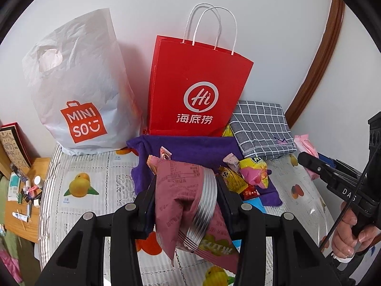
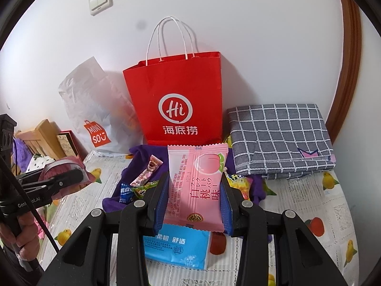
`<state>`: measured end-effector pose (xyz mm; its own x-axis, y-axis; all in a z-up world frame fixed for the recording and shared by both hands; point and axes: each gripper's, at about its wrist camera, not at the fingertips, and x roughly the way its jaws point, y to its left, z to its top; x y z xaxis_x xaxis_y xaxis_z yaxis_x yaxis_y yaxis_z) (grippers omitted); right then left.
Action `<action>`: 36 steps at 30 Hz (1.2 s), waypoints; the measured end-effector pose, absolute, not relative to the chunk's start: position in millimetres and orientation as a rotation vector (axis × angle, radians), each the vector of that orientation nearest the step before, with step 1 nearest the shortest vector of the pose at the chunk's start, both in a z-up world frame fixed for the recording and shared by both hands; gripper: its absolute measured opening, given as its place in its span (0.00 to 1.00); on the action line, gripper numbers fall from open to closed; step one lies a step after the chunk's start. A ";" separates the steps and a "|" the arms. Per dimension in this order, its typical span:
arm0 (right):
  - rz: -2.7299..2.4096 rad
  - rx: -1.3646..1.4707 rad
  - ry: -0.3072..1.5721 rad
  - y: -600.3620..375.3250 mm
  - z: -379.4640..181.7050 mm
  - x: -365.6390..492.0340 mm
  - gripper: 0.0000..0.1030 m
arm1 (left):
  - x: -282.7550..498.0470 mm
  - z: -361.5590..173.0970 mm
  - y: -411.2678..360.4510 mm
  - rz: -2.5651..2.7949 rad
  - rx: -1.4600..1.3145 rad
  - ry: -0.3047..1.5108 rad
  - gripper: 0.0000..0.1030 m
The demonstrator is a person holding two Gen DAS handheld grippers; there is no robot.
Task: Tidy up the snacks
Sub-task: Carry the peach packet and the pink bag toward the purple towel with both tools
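Left gripper (image 1: 185,205): clamped on a mauve pouch (image 1: 188,197), which hangs crumpled between the pads, its silver crimped seam bowed out to the right.
Right gripper (image 2: 194,200): clamped on a pink peach packet (image 2: 196,186), held flat and upright, face to the camera, both edges against the blue pads.
Step in hand: likely carrying both snacks toward a bag; the red bag (image 1: 197,90) stands straight ahead of both grippers, mouth open at the top.
How to do it well: keep both grips firm, lift each snack above the rim before moving in, and clear the white handles; release one at a time so the grippers do not crowd the narrow mouth.
Risk: the paper bag leans on the wall and could tip if nudged.
Other snacks: a loose pile (image 1: 247,178) on a purple cloth (image 1: 190,150), just ahead of the left gripper.
Nearby: a white bag (image 1: 78,85) left of the red one; a checked cloth (image 2: 281,138) to its right.
Below right gripper: a blue tissue pack (image 2: 176,247).
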<state>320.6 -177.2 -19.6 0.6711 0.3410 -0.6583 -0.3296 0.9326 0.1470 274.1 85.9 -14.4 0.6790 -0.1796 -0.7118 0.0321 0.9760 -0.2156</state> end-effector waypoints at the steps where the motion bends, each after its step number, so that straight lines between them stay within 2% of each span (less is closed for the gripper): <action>1: 0.380 0.016 0.747 -176.1 -20.8 322.9 0.38 | 275.7 -14.7 86.4 -0.119 -0.191 0.817 0.40; 36: 0.400 0.013 0.809 -159.4 -50.6 378.6 0.38 | 328.0 -24.9 77.7 -0.116 -0.175 0.834 0.40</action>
<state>378.6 -159.4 -50.6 0.6195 0.3526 -0.7013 -0.3428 0.9253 0.1623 328.0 77.7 -24.9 0.6669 -0.1712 -0.7252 0.0338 0.9792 -0.2001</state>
